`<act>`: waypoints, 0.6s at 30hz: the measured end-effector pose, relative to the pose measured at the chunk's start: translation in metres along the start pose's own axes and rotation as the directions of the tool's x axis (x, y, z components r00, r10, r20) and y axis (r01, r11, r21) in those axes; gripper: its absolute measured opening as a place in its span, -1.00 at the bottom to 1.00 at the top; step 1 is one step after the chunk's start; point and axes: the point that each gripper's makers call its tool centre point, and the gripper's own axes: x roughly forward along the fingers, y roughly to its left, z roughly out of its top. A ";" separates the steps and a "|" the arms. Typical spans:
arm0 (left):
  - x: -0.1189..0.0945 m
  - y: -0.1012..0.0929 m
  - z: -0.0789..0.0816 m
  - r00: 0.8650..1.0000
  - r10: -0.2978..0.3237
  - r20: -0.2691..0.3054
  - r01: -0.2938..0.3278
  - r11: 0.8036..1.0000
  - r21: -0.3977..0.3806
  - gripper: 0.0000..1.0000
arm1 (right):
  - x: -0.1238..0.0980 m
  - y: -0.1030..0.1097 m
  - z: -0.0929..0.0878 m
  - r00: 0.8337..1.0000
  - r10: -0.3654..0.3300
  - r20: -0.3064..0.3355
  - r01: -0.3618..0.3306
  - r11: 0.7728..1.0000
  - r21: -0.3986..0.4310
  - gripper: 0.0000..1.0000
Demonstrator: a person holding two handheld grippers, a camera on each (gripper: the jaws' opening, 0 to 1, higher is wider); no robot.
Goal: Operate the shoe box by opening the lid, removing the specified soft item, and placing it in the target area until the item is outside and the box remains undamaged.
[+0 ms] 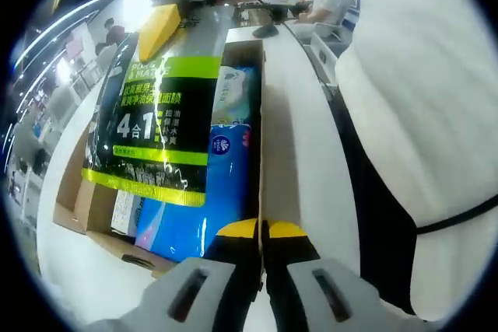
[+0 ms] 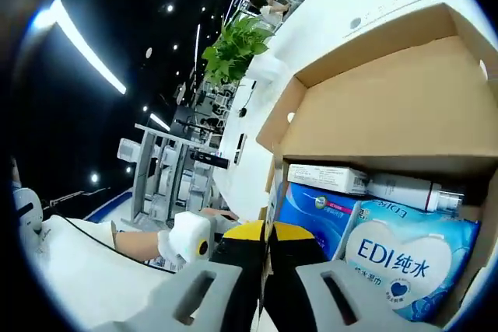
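In the left gripper view, the left tongs, grey with yellow tips, are closed on the near side wall of the open brown cardboard shoe box, the thin wall pinched between the two tips. The box sits on the white counter. Just ahead of the tongs, inside the box, lies a blue soft pack of wipes. Above it hangs a black-and-green plastic pouch with white print, lifted over the box and gripped at its far top edge by the other gripper's yellow tip. A person in a white top stands to the right of the tongs.

In the right gripper view, the right tongs appear shut on the pouch's edge, seen end-on as a thin strip between the tips. Beyond them the box stands with its flap open, holding the blue pack, a light-blue wipes pack printed "EDI" and a white carton.
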 end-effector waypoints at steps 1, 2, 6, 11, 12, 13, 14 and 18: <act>0.000 0.000 0.000 1.000 0.000 0.000 0.000 1.000 0.000 -0.99 | -0.001 0.000 0.000 1.000 0.000 -0.001 0.000 1.000 0.002 -1.00; 0.000 0.000 0.000 1.000 0.000 0.000 0.000 1.000 0.001 -0.99 | -0.008 -0.001 -0.001 1.000 -0.004 -0.008 0.004 1.000 0.001 -1.00; 0.000 -0.001 0.000 1.000 0.000 0.001 0.000 1.000 0.001 -0.99 | -0.027 0.003 0.000 1.000 -0.002 -0.026 0.002 1.000 0.002 -1.00; 0.000 -0.002 -0.001 1.000 -0.001 0.002 0.001 1.000 0.002 -0.99 | -0.050 0.017 0.015 1.000 0.017 0.018 -0.017 1.000 -0.007 -1.00; 0.000 -0.002 -0.001 1.000 -0.001 0.002 0.001 1.000 0.001 -0.99 | -0.055 0.018 0.017 1.000 0.017 0.026 -0.017 1.000 -0.008 -1.00; 0.000 -0.002 -0.001 1.000 -0.001 0.002 0.001 1.000 0.001 -0.99 | -0.056 0.018 0.017 0.999 0.017 0.027 -0.016 1.000 -0.011 -1.00; 0.000 -0.002 -0.001 1.000 -0.002 0.002 0.002 1.000 0.000 -0.99 | -0.062 0.016 0.019 0.999 0.009 0.031 -0.009 1.000 -0.015 -1.00; 0.000 -0.002 -0.001 1.000 -0.004 0.002 0.004 1.000 0.000 -0.99 | -0.073 0.017 0.015 0.999 0.007 0.048 -0.008 1.000 0.009 -1.00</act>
